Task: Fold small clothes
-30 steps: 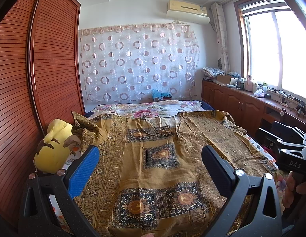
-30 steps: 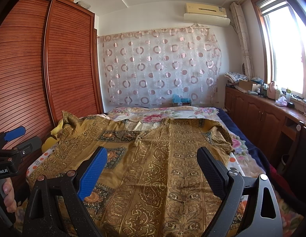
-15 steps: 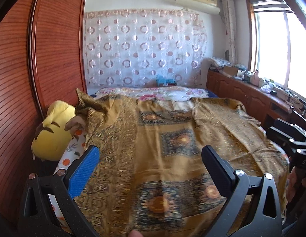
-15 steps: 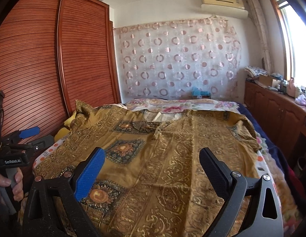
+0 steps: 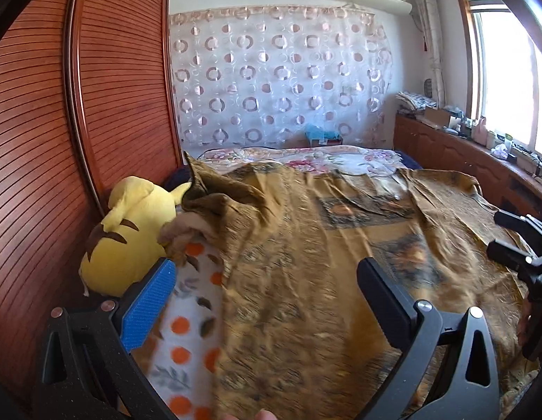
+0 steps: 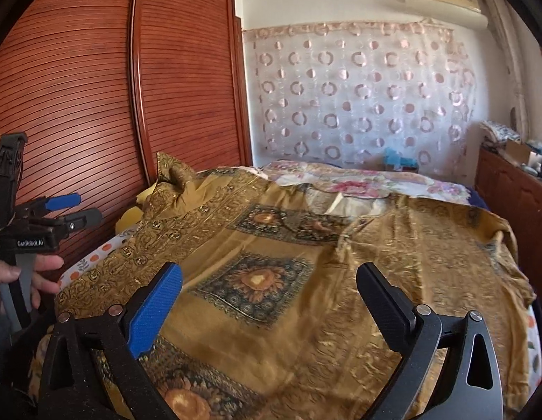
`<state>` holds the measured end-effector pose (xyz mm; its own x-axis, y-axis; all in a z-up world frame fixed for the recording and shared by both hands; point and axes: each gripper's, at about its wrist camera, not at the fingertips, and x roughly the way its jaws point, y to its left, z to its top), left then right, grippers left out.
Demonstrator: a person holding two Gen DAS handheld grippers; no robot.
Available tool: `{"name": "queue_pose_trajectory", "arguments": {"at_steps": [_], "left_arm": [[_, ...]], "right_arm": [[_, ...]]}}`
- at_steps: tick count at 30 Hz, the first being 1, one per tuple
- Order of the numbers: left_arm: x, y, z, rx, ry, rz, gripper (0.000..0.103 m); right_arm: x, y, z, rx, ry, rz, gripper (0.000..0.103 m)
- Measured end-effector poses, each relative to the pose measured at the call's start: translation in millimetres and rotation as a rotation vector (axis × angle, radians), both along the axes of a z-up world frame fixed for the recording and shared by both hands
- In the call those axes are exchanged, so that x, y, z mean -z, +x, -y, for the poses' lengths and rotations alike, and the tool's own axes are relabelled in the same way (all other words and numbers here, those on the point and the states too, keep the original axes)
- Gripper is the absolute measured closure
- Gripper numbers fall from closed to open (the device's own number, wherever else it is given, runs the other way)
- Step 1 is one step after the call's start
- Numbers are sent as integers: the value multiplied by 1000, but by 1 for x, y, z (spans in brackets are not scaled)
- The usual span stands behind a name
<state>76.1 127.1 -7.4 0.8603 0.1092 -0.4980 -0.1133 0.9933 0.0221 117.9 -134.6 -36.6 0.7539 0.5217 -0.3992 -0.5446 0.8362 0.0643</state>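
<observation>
- Red-brown slatted wood is filling the 9 to 11 o'clock side of both views: a tall louvred wardrobe [image 6: 96, 105], standing close against the bed's edge.
- A gold patterned shirt of shiny fabric with dark floral squares [image 6: 305, 280] is lying spread flat across the bed [image 5: 340, 155], probably laid out so its edges can be reached for folding; one sleeve is bunching up at 10 o'clock beside the wardrobe.
- A yellow plush toy [image 5: 131, 238] is sitting wedged between wardrobe and mattress at 9 o'clock of the left view.
- The right gripper [image 6: 269, 301] is hovering over the shirt's near hem, its jaws opening wide with nothing pinched between them, likely readying for a grab.
- The left gripper [image 5: 265, 292] is hanging over the shirt's left border, fingers spread and empty.
</observation>
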Motion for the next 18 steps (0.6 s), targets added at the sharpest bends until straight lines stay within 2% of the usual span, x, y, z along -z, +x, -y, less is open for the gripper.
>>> {"name": "queue_pose_trajectory", "arguments": {"at_steps": [6, 11, 17, 18], "left_arm": [[6, 36, -37, -13, 39, -53, 0], [11, 73, -75, -33, -25, -98, 0], [24, 115, -102, -39, -47, -177, 0], [27, 121, -106, -34, -52, -186, 3]], "right_arm": [[0, 25, -17, -28, -72, -40, 2], [-5, 35, -22, -48, -76, -87, 2], [-18, 55, -37, -63, -93, -87, 2], [-20, 57, -38, -68, -91, -89, 2]]}}
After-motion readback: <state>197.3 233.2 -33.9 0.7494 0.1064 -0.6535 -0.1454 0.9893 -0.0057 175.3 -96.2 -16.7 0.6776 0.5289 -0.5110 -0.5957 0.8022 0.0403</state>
